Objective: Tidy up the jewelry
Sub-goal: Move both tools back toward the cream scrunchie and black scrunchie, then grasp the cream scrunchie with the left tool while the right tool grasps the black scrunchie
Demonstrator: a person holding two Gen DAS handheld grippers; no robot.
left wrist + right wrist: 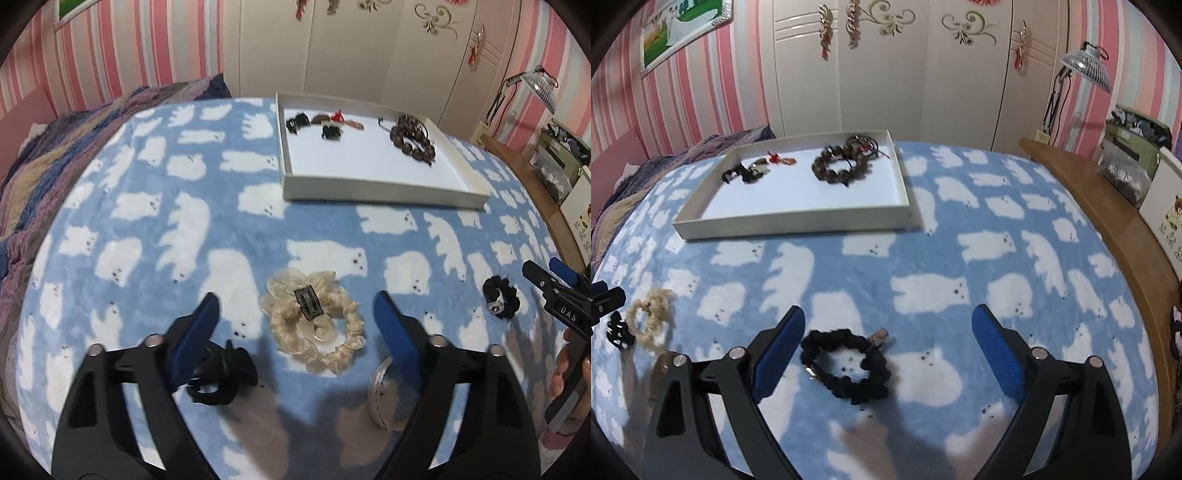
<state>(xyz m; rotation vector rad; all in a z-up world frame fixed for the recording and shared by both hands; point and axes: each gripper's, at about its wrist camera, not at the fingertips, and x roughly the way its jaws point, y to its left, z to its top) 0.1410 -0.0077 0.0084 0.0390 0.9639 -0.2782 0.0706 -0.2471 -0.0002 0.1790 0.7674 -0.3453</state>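
1. Left wrist view: the left gripper (295, 325) fills the lower frame, its jaws standing wide apart with nothing gripped. Between them, at lower centre, the cream scrunchie (314, 325) lies on the blue bear-print blanket (147, 229), clear of both blue pads.
2. Same view: a black claw clip (221, 376) lies just beside the left-hand pad at lower left; whether they touch I cannot tell. A silver bangle (378, 391) shows partly behind the right-hand finger.
3. Same view: the white tray (369, 186) sits at upper centre right, holding a wooden bead bracelet (412, 142) in its right part and small dark hair pieces (314, 123) at its far left.
4. Same view: at the right edge, a black scrunchie (500, 299) lies near the right gripper (546, 275), with a hand (565, 373) below it.
5. Right wrist view: the right gripper (888, 332) also has its jaws wide open, holding nothing. The black scrunchie (846, 363) lies between them at lower centre, nearer the left-hand pad.
6. Same view: the tray (798, 221) sits at upper left; the cream scrunchie (650, 317) and claw clip (618, 332) lie at the left edge.
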